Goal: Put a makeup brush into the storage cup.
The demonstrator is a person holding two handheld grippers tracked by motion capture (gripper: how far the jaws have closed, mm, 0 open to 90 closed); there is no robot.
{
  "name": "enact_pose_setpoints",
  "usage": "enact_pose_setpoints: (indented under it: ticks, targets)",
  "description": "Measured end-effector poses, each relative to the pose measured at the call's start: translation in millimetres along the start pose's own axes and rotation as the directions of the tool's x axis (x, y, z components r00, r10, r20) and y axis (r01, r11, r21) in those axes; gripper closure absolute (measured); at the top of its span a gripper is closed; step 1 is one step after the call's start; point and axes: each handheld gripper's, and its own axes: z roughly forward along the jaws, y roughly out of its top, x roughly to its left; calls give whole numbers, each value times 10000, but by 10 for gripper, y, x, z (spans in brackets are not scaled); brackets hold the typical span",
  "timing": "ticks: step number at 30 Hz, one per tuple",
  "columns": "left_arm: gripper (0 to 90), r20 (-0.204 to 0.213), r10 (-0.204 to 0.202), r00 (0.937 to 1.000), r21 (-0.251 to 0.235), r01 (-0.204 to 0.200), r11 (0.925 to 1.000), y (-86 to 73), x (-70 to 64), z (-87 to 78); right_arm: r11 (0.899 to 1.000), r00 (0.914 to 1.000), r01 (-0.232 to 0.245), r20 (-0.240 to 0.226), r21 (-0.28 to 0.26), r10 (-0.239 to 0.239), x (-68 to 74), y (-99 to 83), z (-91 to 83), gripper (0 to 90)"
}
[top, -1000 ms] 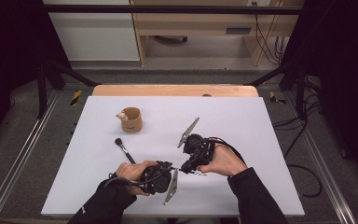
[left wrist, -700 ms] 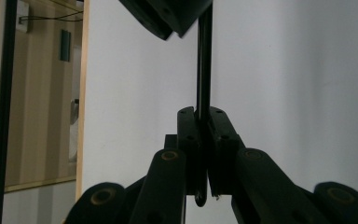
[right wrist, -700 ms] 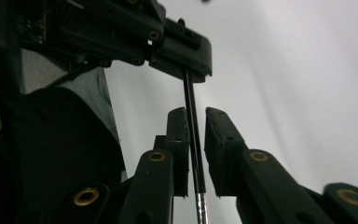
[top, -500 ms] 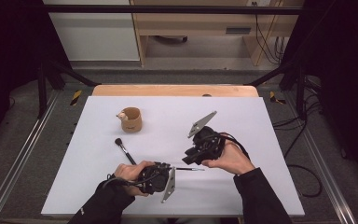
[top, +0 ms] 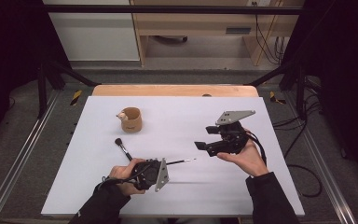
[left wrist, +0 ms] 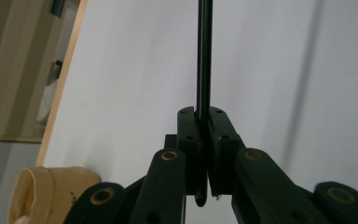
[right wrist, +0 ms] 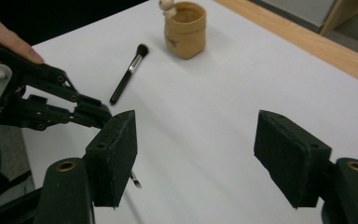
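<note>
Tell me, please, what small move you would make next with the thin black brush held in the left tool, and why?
I would probably carry the thin black brush toward the tan cup. The left tool is shut on its handle, the right tool is open and apart from it, and the cup stands open farther back on the white table, near a second brush.

High view overhead facing forward, gripper views close, sharing table point(top: 177, 116)

— Could you see the thin black stick's point(left wrist: 204, 56) far end?
— No, the left gripper view's top edge cut it off.
— And the tan cup point(left wrist: 46, 193)?
— Half cropped at the bottom corner, blurred too.
</note>
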Motion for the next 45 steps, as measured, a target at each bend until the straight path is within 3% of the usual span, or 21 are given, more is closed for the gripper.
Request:
enact_pose_setpoints:
  ticks: [8, 11, 16, 24, 29, 35, 38, 40, 44, 45]
  targets:
    - [848, 51, -1303, 9915, -69, 1304, 9914, -107, 31, 14, 9967, 9967, -603, 513, -541, 631, -89, -158, -70, 209]
    - [848, 57, -1981, 9802, -278, 1981, 9798, -138, 35, 19, 9955, 9959, -665, 562, -678, 703, -93, -216, -74, 206]
    - [848, 53, -2652, 9642, -336, 2652, 9636, -158, 43, 17, 9918, 9945, -805, 591, -990, 866, -84, -304, -64, 185]
    - [848, 157, -3636, 9314, -624, 3638, 9294, -145, 32, 17, 9810, 9892, -1262, 551, -1473, 1355, -69, -448, -17, 163]
    - [848, 298, -4214, 9064, -706, 4225, 9036, -130, 12, 35, 9721, 9854, -1494, 536, -1808, 1614, -57, -498, 1, 159]
    - [848, 350, -4680, 8830, -873, 4692, 8788, -98, -11, 48, 9605, 9797, -1842, 396, -2088, 1965, -40, -536, 29, 150]
    - [848, 387, -4960, 8675, -1073, 4971, 8610, -83, -14, 47, 9562, 9770, -1950, 423, -2182, 2089, -22, -552, 52, 144]
    - [848, 352, -5060, 8618, -1104, 5066, 8551, -74, -14, 42, 9505, 9740, -2100, 348, -2292, 2237, -12, -563, 66, 141]
    - [848, 470, -5426, 8387, -1328, 5436, 8288, -65, -6, 35, 9416, 9697, -2303, 237, -2455, 2433, 18, -580, 106, 142]
    - [848, 492, -5579, 8284, -1416, 5587, 8172, -61, -10, 38, 9427, 9704, -2265, 270, -2450, 2402, 19, -582, 114, 150]
